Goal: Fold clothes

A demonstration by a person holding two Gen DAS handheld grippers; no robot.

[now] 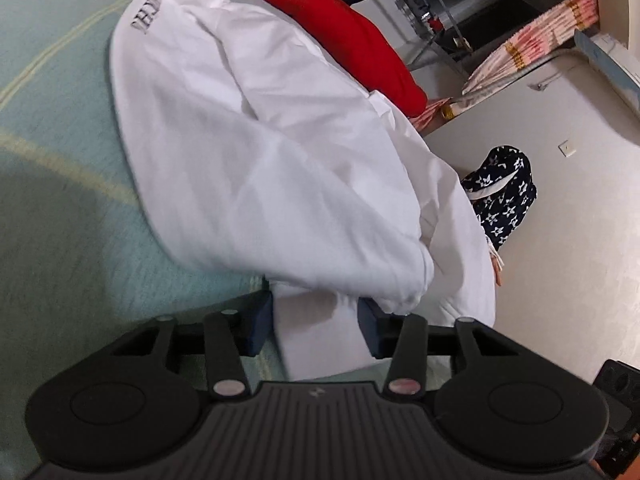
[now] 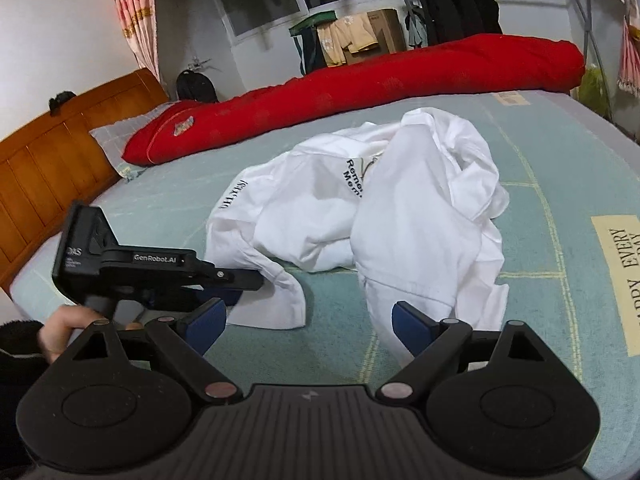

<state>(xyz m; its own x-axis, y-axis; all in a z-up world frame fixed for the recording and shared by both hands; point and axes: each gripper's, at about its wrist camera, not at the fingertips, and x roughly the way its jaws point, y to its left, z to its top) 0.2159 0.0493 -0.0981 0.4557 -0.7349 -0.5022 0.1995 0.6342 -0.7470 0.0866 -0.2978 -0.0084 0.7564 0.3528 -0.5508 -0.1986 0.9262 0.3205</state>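
Observation:
A crumpled white shirt (image 2: 360, 216) with dark lettering lies on the pale green bed sheet (image 2: 560, 184). In the left wrist view the same shirt (image 1: 248, 152) fills the middle. My left gripper (image 1: 316, 328) has its blue pads on either side of a fold of the shirt's edge, partly closed, with cloth between them. It also shows in the right wrist view (image 2: 236, 286), at the shirt's left hem. My right gripper (image 2: 308, 328) is open and empty, just in front of the shirt's near edge, above the sheet.
A long red rolled quilt (image 2: 360, 92) lies along the far side of the bed. A wooden headboard (image 2: 48, 160) stands at the left. A star-patterned dark cloth (image 1: 504, 196) lies on the floor beside the bed. Hanging clothes (image 2: 448, 4) line the far wall.

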